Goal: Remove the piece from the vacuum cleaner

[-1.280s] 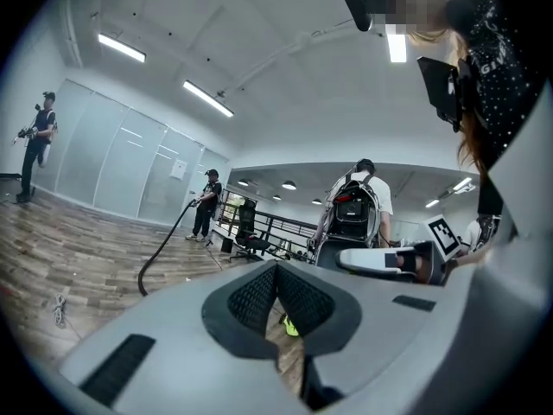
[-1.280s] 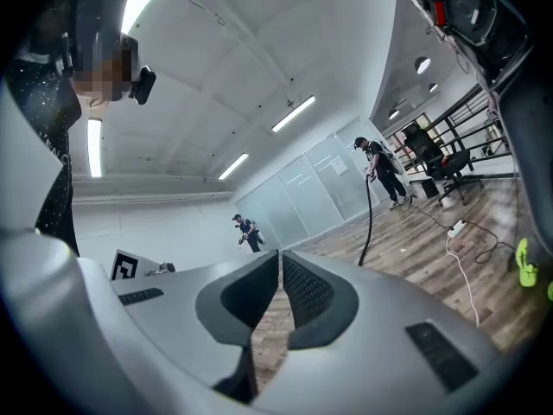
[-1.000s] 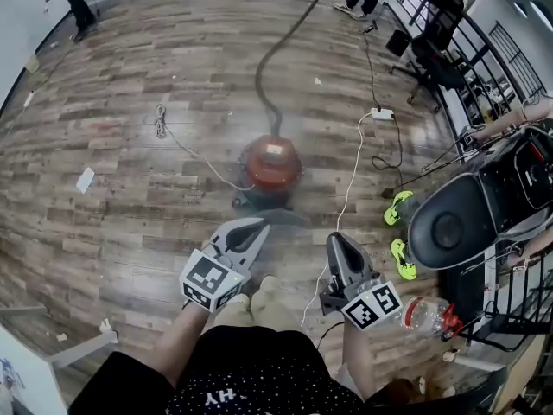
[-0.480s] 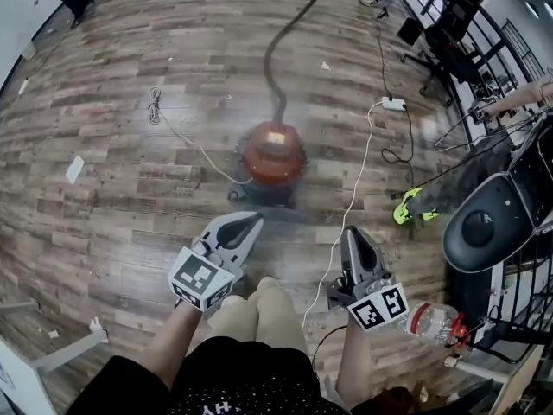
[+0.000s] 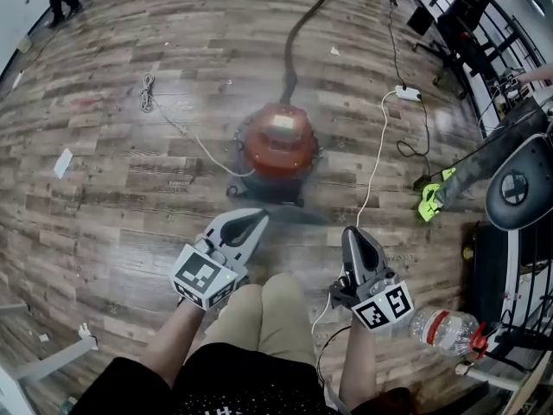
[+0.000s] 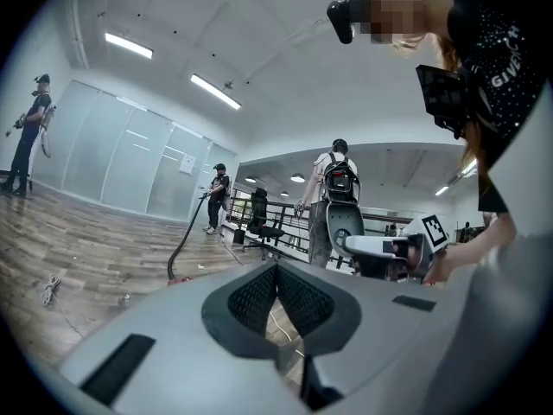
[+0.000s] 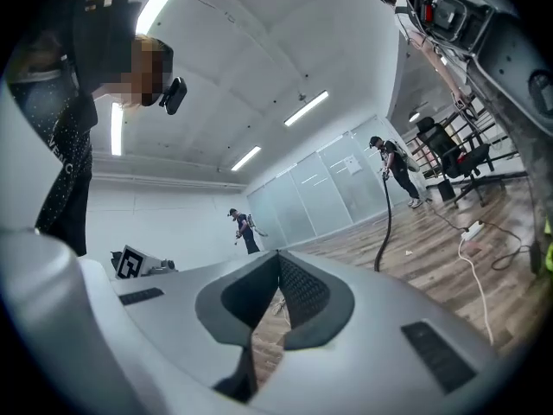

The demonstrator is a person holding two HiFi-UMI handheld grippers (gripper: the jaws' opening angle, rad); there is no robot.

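Observation:
A round red vacuum cleaner (image 5: pixel 278 141) stands on the wooden floor ahead of me, with a dark hose (image 5: pixel 298 33) running from its top toward the far end of the room. My left gripper (image 5: pixel 257 220) is held low in front of my knees, short of the vacuum, shut and empty. My right gripper (image 5: pixel 353 234) is beside it to the right, also shut with nothing in it. In the left gripper view the hose (image 6: pixel 180 251) shows far off, past the shut left gripper (image 6: pixel 276 267). The right gripper (image 7: pixel 278 258) shows the hose (image 7: pixel 386 223) too.
A white cable (image 5: pixel 373 162) runs from a power strip (image 5: pixel 408 94) past the vacuum to my feet. A plastic bottle (image 5: pixel 445 330) lies at the right. Dark equipment (image 5: pixel 517 188) and an office chair (image 5: pixel 456 15) line the right side. People stand at the far end.
I have come closer to the vacuum cleaner, which now sits larger and nearer in the head view. Both grippers stayed shut and kept their place in front of me.

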